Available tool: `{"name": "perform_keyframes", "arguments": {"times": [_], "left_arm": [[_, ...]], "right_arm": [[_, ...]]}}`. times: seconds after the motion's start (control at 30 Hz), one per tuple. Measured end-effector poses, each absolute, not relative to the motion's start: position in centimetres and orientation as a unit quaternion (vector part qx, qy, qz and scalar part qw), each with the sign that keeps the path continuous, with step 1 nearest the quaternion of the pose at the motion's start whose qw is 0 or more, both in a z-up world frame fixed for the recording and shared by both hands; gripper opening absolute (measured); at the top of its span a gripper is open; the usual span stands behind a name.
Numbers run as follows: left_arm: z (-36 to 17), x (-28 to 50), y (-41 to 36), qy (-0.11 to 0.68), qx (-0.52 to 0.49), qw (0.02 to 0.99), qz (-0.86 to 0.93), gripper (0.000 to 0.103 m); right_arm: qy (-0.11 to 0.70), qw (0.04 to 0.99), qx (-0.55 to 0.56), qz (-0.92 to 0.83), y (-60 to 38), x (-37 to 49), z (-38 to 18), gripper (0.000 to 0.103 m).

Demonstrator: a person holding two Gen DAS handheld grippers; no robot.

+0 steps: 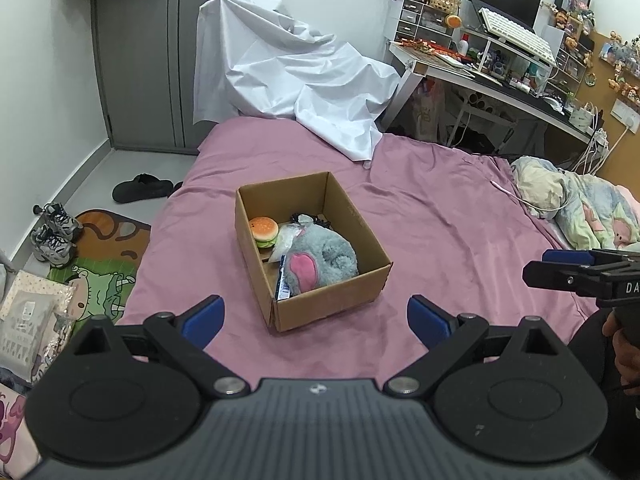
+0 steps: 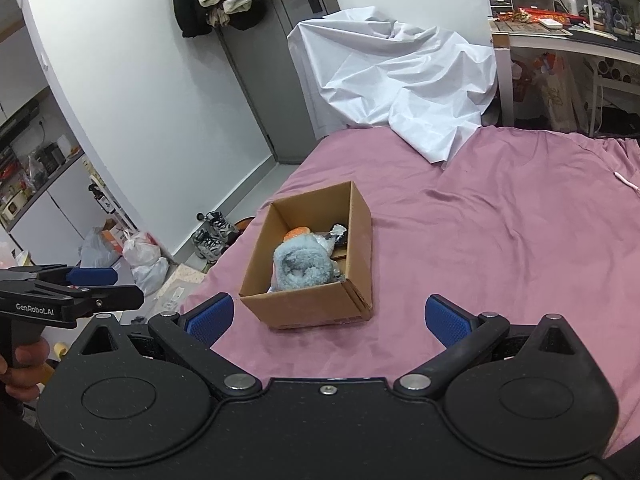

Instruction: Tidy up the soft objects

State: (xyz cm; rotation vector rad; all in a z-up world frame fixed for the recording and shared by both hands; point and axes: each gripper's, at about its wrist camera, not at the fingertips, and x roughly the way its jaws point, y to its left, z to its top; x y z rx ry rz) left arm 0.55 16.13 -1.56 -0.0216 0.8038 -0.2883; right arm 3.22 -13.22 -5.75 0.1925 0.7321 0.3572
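Note:
An open cardboard box [image 1: 332,300] stands on the pink bed sheet; it also shows in the right wrist view [image 2: 308,308]. Inside lie a grey plush toy [image 1: 324,260] with a pink patch, a soft toy burger [image 1: 264,231], and a clear plastic packet [image 1: 286,240]. In the right wrist view the grey plush [image 2: 302,266] covers most of the box floor, and the burger [image 2: 298,232] peeks out behind it. My left gripper [image 1: 314,320] is open and empty, just short of the box. My right gripper [image 2: 330,318] is open and empty, also near the box's front.
A white sheet [image 1: 288,72] drapes over something at the bed's far end. A crumpled patterned blanket [image 1: 580,204] lies at the right. A cluttered desk [image 1: 500,68] stands beyond. Shoes [image 1: 54,232], slippers and a mat lie on the floor to the left.

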Motion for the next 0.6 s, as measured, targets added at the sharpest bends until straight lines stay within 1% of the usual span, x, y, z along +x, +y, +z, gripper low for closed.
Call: {"name": "perform_keyframes", "arguments": {"times": [0.6], "left_arm": [[-1.98, 0.56, 16.04, 0.395, -0.017, 0.91, -0.124, 0.097]], "right_arm": [[0.355, 0.914, 0.094, 0.174, -13.12, 3.34, -5.75, 0.103]]}}
